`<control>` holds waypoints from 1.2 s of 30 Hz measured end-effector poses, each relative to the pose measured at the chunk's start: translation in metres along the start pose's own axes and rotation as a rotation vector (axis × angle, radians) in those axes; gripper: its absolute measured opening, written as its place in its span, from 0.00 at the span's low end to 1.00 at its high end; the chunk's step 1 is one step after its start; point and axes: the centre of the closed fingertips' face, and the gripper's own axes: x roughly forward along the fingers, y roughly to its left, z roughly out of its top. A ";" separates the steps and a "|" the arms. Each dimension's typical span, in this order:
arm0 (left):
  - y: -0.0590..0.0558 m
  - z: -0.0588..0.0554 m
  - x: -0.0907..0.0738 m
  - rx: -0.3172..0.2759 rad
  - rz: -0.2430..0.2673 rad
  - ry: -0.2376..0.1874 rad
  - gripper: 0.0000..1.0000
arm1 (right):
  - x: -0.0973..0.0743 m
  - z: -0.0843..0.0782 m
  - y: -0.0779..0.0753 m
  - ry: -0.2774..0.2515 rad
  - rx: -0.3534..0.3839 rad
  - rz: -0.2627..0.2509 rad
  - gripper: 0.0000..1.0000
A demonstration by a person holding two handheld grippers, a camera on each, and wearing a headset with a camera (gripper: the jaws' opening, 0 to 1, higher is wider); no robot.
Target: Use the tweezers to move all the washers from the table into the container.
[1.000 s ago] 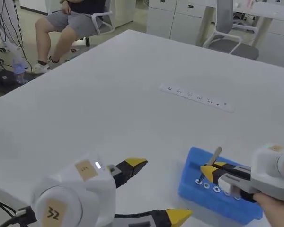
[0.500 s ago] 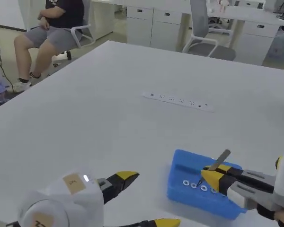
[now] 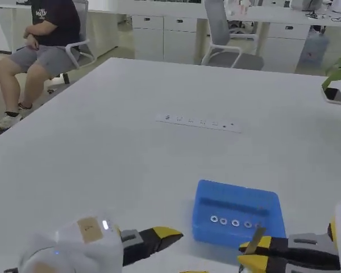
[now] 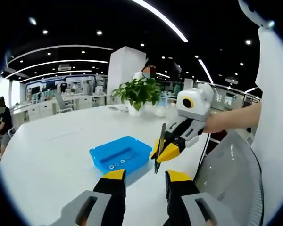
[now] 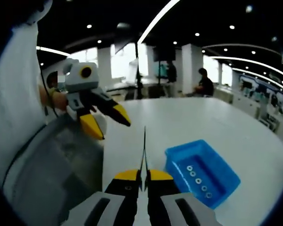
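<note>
Head view: looking down on the blue container [image 3: 238,196] sitting on the white desk [image 3: 102,148], washers [image 3: 234,222] lying in a row inside. Gripping the tweezers [image 3: 253,240] in the right gripper [image 3: 247,254] just on the near side of the container.

Left gripper view: spreading the left gripper [image 4: 146,177] fingers [image 4: 114,178] wide, low over the desk. Facing the right gripper [image 4: 166,151], tweezers [image 4: 159,148] standing nearly upright, thin end down.

Right gripper view: pinching fingers [image 5: 127,175] narrow on the tweezers [image 5: 144,146], long axis running straight ahead, container [image 5: 193,150] lying to the right.
</note>
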 end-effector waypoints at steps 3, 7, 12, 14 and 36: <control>-0.014 0.008 0.005 0.074 -0.066 0.020 0.22 | -0.001 -0.003 0.015 0.034 -0.049 0.055 0.03; -0.036 0.016 0.011 0.102 -0.192 0.045 0.05 | -0.001 -0.014 0.028 0.109 -0.110 0.108 0.03; -0.047 0.019 0.024 0.134 -0.255 0.085 0.05 | -0.001 -0.021 0.044 0.159 -0.163 0.166 0.03; -0.055 0.018 0.027 0.148 -0.306 0.104 0.05 | 0.000 -0.027 0.047 0.194 -0.193 0.177 0.03; -0.048 -0.020 0.049 0.313 -0.342 0.305 0.00 | 0.004 -0.063 0.026 0.372 -0.271 0.098 0.04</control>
